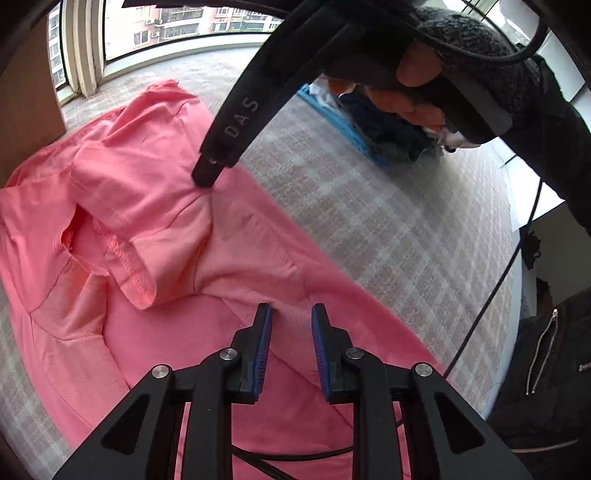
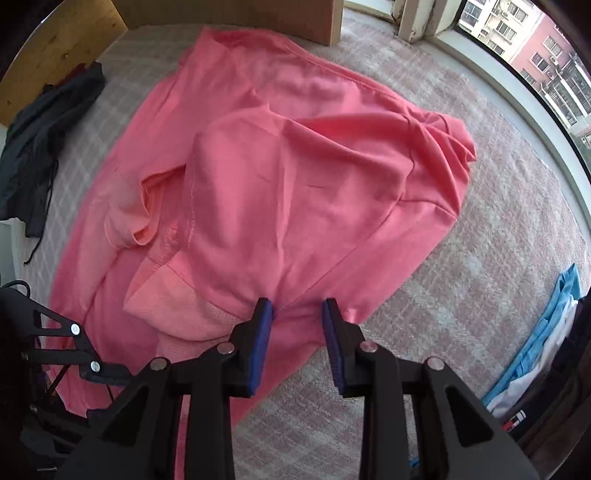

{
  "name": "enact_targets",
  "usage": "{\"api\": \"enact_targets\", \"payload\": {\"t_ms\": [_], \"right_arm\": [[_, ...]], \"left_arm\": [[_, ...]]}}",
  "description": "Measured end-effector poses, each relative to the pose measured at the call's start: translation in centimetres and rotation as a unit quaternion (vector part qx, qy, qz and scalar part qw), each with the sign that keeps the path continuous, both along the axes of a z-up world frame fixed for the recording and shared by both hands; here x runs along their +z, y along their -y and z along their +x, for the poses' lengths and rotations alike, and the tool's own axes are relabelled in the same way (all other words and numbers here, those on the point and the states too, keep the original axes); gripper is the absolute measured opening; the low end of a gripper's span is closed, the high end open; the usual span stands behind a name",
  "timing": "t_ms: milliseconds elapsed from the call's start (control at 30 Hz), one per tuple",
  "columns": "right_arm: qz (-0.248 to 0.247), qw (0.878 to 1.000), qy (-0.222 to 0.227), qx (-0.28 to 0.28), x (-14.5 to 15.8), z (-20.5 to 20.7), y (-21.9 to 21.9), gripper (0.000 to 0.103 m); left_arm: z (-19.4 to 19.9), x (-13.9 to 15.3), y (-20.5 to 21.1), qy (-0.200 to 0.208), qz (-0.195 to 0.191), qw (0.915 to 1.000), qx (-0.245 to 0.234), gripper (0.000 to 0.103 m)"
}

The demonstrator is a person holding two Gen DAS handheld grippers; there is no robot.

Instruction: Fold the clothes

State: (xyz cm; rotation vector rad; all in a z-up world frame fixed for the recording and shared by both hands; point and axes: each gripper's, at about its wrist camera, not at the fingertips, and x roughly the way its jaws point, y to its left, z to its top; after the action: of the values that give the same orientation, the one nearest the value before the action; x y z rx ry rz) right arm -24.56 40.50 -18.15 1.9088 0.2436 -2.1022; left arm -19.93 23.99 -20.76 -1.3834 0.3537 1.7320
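Parted left hand-held gripper (image 1: 291, 317) over pink shirt (image 1: 155, 206), bare bedspread (image 1: 388, 229) beyond its edge.

Soft daylight, fisheye views with dark rounded corners

Light comes from the windows (image 1: 177, 26), which look washed out and overexposed. The pink garment (image 2: 295, 166) is evenly lit, with only faint shadows in its folds. Straight lines bow strongly toward the rims. Both views are fairly sharp at centre, slightly soft toward the edges.
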Motion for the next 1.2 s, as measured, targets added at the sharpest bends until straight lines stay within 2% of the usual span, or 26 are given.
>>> {"api": "enact_targets", "payload": {"t_ms": [33,67,100,233,333,367,433,467,567,667,733,800,900,933,1033,1133,1200], "right_arm": [[0.023,1.0,-0.01,-0.004,-0.1,0.0,-0.2,0.03],[0.058,0.998,-0.025,-0.012,0.0,-0.2,-0.6,0.039],[0.061,0.997,-0.031,-0.022,0.4,-0.1,-1.1,0.039],[-0.03,0.998,-0.051,-0.027,4.6,4.0,-1.3,0.039],[-0.071,0.994,-0.085,0.007,7.6,9.9,0.0,0.039],[-0.092,0.992,-0.084,0.016,7.6,11.9,0.8,0.039],[-0.122,0.99,-0.067,0.016,5.3,15.0,3.0,0.039],[-0.121,0.991,-0.064,0.014,4.3,16.8,3.9,0.039],[-0.102,0.993,-0.054,0.003,-0.1,20.2,6.7,0.039],[-0.122,0.992,-0.031,-0.033,-3.4,22.7,8.7,0.039],[-0.119,0.991,-0.027,-0.058,-3.9,24.6,9.6,0.039],[-0.143,0.987,-0.022,-0.074,-3.1,26.2,10.4,0.046],[-0.181,0.978,-0.017,-0.106,-1.6,28.9,11.3,0.046],[-0.184,0.973,-0.031,-0.136,-0.4,30.2,10.8,0.046],[-0.124,0.962,-0.091,-0.224,2.7,34.7,9.2,0.046],[-0.095,0.948,-0.103,-0.285,3.6,38.3,9.0,0.047],[-0.087,0.947,-0.099,-0.293,2.8,39.1,10.4,0.046]], "left_arm": [[0.0,-0.2,0.4,-0.004,-0.006,0.9999,0.007,0.018],[0.1,-0.3,0.9,-0.007,-0.012,0.9998,0.015,0.02],[0.0,0.1,1.7,0.001,-0.015,0.9995,0.027,0.019],[2.1,4.4,6.5,-0.024,0.008,0.9966,0.079,0.02],[5.7,7.8,11.4,-0.053,0.007,0.9902,0.129,0.02],[7.1,8.9,13.2,-0.054,0.014,0.9876,0.147,0.021],[10.3,10.5,16.6,-0.056,0.025,0.9817,0.18,0.021],[11.9,11.2,18.1,-0.057,0.029,0.9784,0.196,0.021],[16.4,12.2,21.9,-0.062,0.029,0.9712,0.228,0.032],[18.7,10.7,23.1,-0.049,0.014,0.9729,0.225,0.032],[19.2,9.3,23.7,-0.034,0.019,0.9771,0.209,0.032],[19.7,8.1,24.3,-0.022,0.026,0.9816,0.188,0.032],[20.2,7.0,25.5,-0.013,0.038,0.9879,0.15,0.032],[20.4,6.6,26.0,-0.007,0.039,0.9893,0.14,0.032],[21.2,5.7,27.2,-0.004,0.033,0.9935,0.109,0.032],[22.0,4.5,27.5,0.008,0.039,0.9956,0.085,0.032],[22.5,3.9,27.1,0.028,0.063,0.9954,0.067,0.032]]}}
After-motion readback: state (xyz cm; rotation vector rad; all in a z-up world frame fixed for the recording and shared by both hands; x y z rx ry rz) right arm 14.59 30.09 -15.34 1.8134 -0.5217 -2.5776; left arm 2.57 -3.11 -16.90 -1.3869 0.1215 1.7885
